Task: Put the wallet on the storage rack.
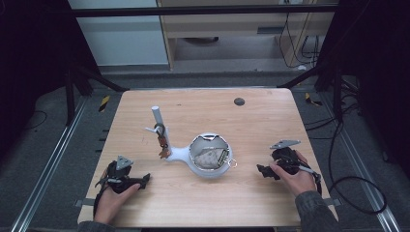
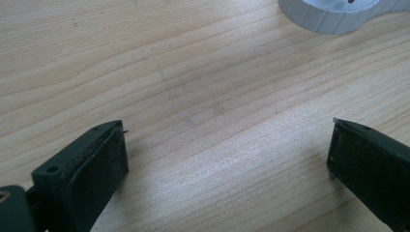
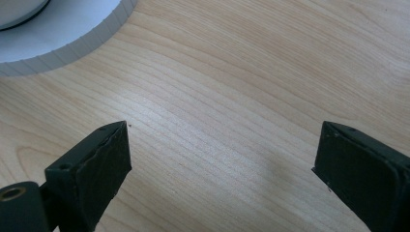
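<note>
In the high view, a white dish (image 1: 211,157) with a side neck is being seen at the centre of the wooden table (image 1: 251,121); something pale and crumpled, possibly a cloth (image 1: 209,157), is lying inside it, and a small upright stand (image 1: 158,126) is placed just to its left. The left gripper (image 1: 143,180) is being held at the lower left of the frame, the right gripper (image 1: 261,170) at the lower right, both apart from the dish. In the left gripper view, the jaws are being kept wide over bare wood, the dish's ribbed rim (image 2: 329,19) sitting at the upper right. In the right gripper view, the jaws are likewise spread wide with nothing between them, the dish's rim (image 3: 72,46) at the upper left.
</note>
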Tool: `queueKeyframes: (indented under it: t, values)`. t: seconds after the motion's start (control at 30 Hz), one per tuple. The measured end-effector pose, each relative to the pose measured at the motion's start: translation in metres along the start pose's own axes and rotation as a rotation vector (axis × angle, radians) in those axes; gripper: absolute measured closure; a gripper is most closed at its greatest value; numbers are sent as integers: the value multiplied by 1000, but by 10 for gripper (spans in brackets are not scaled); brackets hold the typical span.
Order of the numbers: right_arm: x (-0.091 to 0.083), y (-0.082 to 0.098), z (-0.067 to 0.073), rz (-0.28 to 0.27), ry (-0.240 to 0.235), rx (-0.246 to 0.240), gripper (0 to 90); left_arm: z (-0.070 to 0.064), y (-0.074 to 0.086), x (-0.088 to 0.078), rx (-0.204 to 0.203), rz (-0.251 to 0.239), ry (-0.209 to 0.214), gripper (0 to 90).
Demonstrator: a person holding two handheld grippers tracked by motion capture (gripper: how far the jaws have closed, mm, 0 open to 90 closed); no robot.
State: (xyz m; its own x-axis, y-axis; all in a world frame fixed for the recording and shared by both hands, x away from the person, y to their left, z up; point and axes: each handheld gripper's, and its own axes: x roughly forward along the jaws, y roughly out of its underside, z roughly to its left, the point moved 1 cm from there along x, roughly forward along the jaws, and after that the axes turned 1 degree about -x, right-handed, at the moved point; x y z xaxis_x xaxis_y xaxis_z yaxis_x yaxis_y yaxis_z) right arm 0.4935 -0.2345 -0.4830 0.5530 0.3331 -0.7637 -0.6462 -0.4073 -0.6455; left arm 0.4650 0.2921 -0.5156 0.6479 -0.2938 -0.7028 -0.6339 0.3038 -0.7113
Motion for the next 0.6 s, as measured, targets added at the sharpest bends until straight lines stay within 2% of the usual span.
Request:
queueKeyframes:
  t: [0.13,0.5,0.6]
  values:
    - [4,5,-1,-12,-8,24,54,0,0,0,-1,0,0,1]
    - [13,13,-3,-33,6,61,61,0,0,0,0,0,0,1]
    - [17,15,-6,-48,11,87,62,0,0,0,0,0,0,1]
